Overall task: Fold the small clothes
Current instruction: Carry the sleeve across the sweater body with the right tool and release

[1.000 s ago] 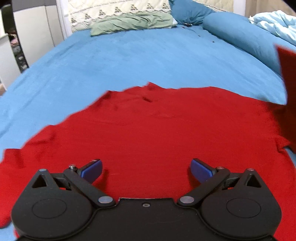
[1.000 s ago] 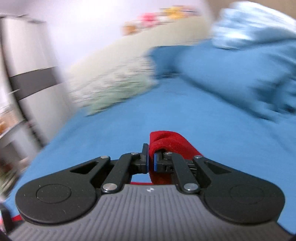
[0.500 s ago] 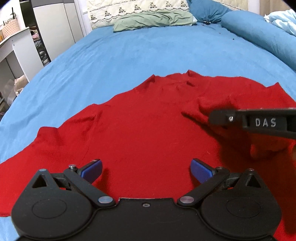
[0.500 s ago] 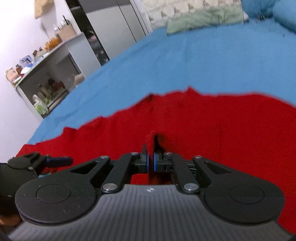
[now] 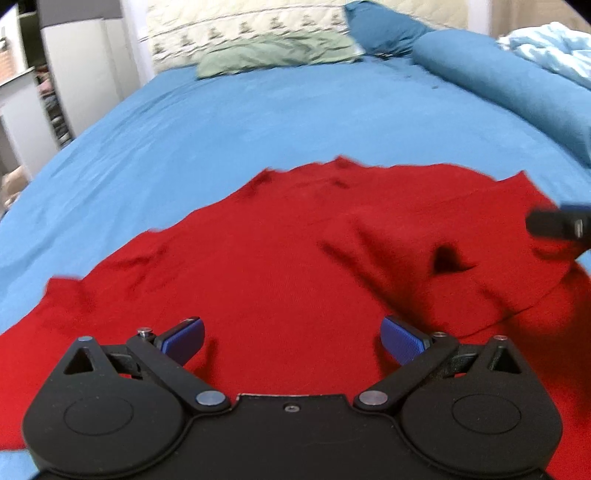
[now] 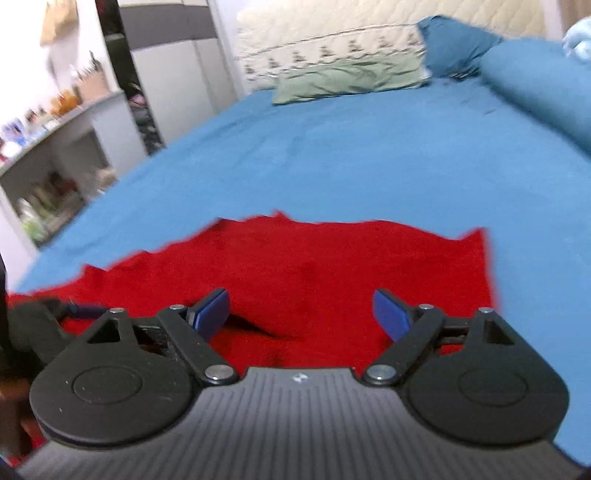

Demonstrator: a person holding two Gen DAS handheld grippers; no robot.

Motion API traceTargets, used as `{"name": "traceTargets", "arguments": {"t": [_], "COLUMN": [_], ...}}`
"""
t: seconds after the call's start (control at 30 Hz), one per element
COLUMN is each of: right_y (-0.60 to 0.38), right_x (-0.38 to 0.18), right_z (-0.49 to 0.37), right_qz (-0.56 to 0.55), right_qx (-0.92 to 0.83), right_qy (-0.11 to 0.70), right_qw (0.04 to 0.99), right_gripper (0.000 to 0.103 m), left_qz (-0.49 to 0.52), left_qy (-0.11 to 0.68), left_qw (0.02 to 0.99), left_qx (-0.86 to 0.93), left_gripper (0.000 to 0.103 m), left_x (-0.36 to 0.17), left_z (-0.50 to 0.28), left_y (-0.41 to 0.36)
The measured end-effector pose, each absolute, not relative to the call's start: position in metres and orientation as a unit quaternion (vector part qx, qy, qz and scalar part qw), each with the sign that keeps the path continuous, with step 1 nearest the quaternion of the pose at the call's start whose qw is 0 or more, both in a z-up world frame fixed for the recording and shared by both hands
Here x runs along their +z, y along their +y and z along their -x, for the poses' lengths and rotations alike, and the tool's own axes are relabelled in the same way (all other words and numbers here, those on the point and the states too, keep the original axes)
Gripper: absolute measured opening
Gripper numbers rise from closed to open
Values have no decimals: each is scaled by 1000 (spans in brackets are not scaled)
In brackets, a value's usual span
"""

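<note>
A red garment (image 5: 280,258) lies spread on the blue bed sheet (image 5: 295,122). Its right part is folded over onto the body, leaving a raised flap (image 5: 461,236). My left gripper (image 5: 291,339) is open and empty, low over the near part of the garment. My right gripper (image 6: 301,310) is open and empty above the garment (image 6: 314,266). The right gripper's tip shows at the right edge of the left wrist view (image 5: 557,221). The left gripper shows at the left edge of the right wrist view (image 6: 44,317).
A green pillow (image 5: 273,53) and a patterned cream headboard cushion (image 5: 251,26) lie at the bed's head. A blue bolster (image 5: 502,85) and pale blue duvet (image 5: 554,48) lie on the right. A wardrobe (image 6: 166,66) and shelves (image 6: 55,155) stand on the left.
My right gripper has opened and let go of the red sleeve, which now lies folded over the garment's body. The right gripper has drawn back to the right. The left gripper stayed open.
</note>
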State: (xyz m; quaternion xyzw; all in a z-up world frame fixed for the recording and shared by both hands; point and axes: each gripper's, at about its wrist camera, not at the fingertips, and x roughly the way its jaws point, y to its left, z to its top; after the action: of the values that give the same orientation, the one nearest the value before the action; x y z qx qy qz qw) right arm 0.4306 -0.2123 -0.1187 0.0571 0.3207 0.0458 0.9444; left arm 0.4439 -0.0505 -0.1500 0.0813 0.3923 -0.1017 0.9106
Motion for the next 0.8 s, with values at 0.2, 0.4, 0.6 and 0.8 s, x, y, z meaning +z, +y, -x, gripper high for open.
{"name": "traceTargets", "arguments": {"t": [0.2, 0.4, 0.6, 0.8], "right_y": [-233, -233, -244, -248], "right_x": [-135, -158, -167, -169], "right_z": [-402, -404, -402, -398], "right_qz": [-51, 1, -17, -28], "right_qx": [-15, -63, -76, -82], "right_qy": [335, 346, 350, 350], "right_qw": [941, 936, 934, 933], "right_gripper": [101, 101, 101, 101], "left_qz": [-94, -57, -49, -76], "left_qy": [386, 403, 393, 384], "left_qw": [906, 896, 894, 900], "left_qx": [-149, -176, -208, -190], "left_gripper": [100, 88, 97, 97], "left_x": [-157, -157, -144, -143], "left_z": [-463, -482, -460, -473], "left_y": [-89, -90, -88, -106]}}
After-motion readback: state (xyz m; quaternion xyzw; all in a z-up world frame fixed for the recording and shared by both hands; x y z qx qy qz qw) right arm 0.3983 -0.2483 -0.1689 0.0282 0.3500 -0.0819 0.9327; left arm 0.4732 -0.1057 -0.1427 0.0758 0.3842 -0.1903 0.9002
